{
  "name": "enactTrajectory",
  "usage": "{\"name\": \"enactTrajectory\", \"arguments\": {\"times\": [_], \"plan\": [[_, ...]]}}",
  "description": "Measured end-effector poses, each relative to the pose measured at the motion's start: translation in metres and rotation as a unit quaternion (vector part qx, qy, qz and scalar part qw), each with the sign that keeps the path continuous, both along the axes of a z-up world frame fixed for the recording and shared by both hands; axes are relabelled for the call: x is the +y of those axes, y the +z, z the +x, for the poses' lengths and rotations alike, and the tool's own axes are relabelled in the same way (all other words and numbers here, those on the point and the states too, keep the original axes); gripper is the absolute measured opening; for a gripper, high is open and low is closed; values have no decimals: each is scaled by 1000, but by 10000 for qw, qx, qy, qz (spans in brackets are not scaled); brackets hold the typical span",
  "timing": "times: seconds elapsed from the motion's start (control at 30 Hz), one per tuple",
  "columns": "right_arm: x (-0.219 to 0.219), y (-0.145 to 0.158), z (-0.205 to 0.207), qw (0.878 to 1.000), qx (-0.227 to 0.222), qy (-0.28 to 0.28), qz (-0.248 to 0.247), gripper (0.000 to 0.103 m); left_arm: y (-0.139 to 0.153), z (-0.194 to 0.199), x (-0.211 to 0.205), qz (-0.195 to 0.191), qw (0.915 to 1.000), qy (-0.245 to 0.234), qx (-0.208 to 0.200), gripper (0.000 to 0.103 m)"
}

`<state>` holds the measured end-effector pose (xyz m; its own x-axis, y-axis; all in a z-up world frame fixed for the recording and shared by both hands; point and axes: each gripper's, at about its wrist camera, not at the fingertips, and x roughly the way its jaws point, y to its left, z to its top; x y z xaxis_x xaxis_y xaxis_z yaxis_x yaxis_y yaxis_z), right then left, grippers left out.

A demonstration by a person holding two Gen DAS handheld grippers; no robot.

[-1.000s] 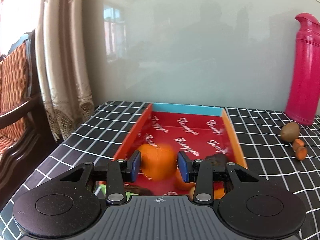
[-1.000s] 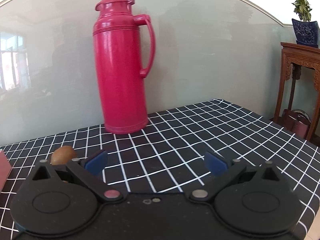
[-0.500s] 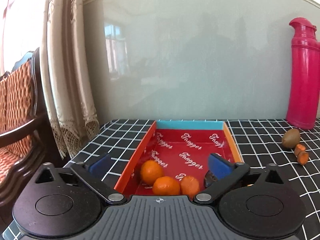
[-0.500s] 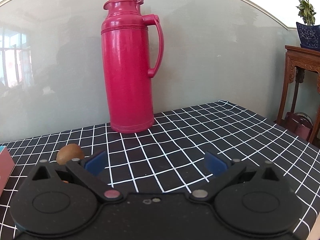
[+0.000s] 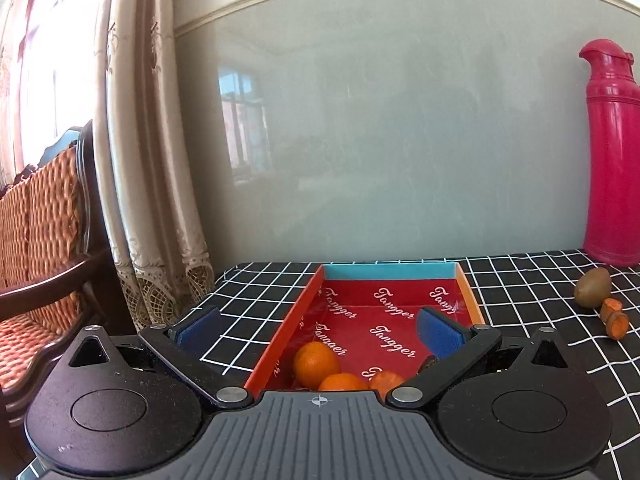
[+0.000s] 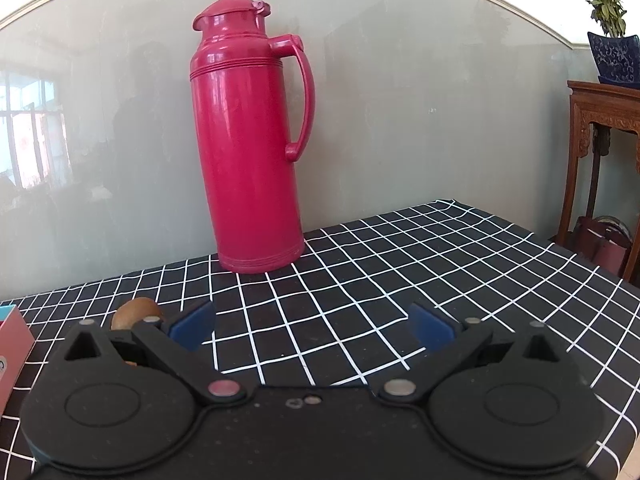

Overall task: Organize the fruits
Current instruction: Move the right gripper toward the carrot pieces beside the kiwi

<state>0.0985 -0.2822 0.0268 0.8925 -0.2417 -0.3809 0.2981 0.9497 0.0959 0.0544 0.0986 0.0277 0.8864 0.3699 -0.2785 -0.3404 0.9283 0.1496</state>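
A shallow red box (image 5: 466,294) with a blue far wall and orange sides lies on the checked tablecloth. Three oranges (image 5: 316,364) sit at its near end, with a dark item partly hidden behind the right finger. My left gripper (image 5: 318,330) hangs above that end, open wide, nothing between its blue pads. To the right on the cloth lie a brown kiwi (image 5: 593,287) and two orange carrot pieces (image 5: 616,318). My right gripper (image 6: 312,326) is open over bare cloth; the kiwi (image 6: 134,312) peeks out behind its left finger.
A tall pink thermos (image 6: 250,140) stands by the grey wall. The box corner (image 6: 12,336) shows at the right wrist view's left edge. A curtain (image 5: 148,160) and a wicker chair (image 5: 40,248) stand left of the table, a wooden side table (image 6: 600,160) with a potted plant to the right.
My left gripper let go of the orange it held, which now lies in the box with the others. The jaws swung wide and the gripper tilted upward. The right gripper stayed open and turned slightly left.
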Motion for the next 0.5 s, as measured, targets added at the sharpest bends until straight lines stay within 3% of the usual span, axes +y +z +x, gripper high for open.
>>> {"name": "enactTrajectory", "arguments": {"times": [0.3, 0.5], "plan": [[17, -2, 3, 9995, 8, 162, -277, 103, -2, 0, 4, -13, 10000, 65, -3, 103], [26, -7, 11, 9989, 163, 392, -179, 103, -5, 0, 9, -71, 9999, 94, 27, 103]]}}
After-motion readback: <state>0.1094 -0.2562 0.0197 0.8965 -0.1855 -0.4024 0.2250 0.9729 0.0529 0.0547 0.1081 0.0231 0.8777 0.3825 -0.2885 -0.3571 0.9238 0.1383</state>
